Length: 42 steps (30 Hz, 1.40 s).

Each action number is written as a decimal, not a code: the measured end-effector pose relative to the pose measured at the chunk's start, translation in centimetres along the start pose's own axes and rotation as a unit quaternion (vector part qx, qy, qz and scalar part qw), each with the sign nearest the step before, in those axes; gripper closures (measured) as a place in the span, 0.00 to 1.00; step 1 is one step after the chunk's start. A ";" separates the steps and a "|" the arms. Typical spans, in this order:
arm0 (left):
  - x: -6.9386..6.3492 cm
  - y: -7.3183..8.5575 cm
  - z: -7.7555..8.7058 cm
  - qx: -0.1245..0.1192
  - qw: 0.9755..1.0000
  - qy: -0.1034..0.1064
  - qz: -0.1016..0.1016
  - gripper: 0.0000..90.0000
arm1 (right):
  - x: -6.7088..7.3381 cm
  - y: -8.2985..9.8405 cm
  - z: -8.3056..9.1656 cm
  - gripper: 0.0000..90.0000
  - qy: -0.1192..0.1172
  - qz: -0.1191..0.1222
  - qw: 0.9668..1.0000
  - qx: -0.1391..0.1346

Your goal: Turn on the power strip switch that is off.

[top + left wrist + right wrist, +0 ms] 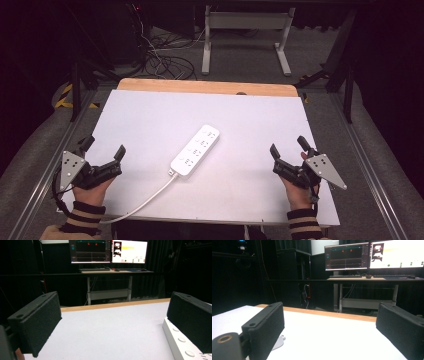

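A white power strip [196,150] lies diagonally in the middle of the white table top [250,115]. Its white cable [145,202] runs off toward the near left edge. My left gripper [104,147] rests at the near left, open, with nothing between its jaws. In the left gripper view the left gripper [112,325] has the strip [180,345] just beyond its right jaw. My right gripper [288,146] sits at the near right, also open and empty. The right gripper view shows the right gripper [329,332] and a pale rounded piece [278,342] behind its left jaw, probably the strip's end.
A wooden board edge [205,86] borders the table's far side. Metal rails [367,165] run along both sides. Beyond stand a desk frame [245,30], tangled floor cables [165,60], and lit monitors [107,251].
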<state>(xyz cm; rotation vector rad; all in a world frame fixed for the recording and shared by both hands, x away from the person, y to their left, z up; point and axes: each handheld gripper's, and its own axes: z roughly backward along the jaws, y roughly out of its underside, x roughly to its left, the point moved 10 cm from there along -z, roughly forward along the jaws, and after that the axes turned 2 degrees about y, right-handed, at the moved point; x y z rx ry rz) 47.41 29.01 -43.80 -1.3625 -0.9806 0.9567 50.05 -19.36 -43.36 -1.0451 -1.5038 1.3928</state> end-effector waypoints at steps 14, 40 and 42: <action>-0.1 0.1 0.4 0.003 1.000 0.000 0.001 0.00 | 0.3 0.3 0.4 0.12 -0.004 0.001 1.000 0.009; -0.1 0.2 0.1 0.004 1.000 0.000 -0.001 0.00 | 0.1 0.3 0.5 0.12 -0.003 0.002 1.000 0.009; -0.1 0.2 0.0 0.003 1.000 0.000 -0.001 0.00 | 0.0 0.4 0.3 0.12 -0.003 -0.002 1.000 0.010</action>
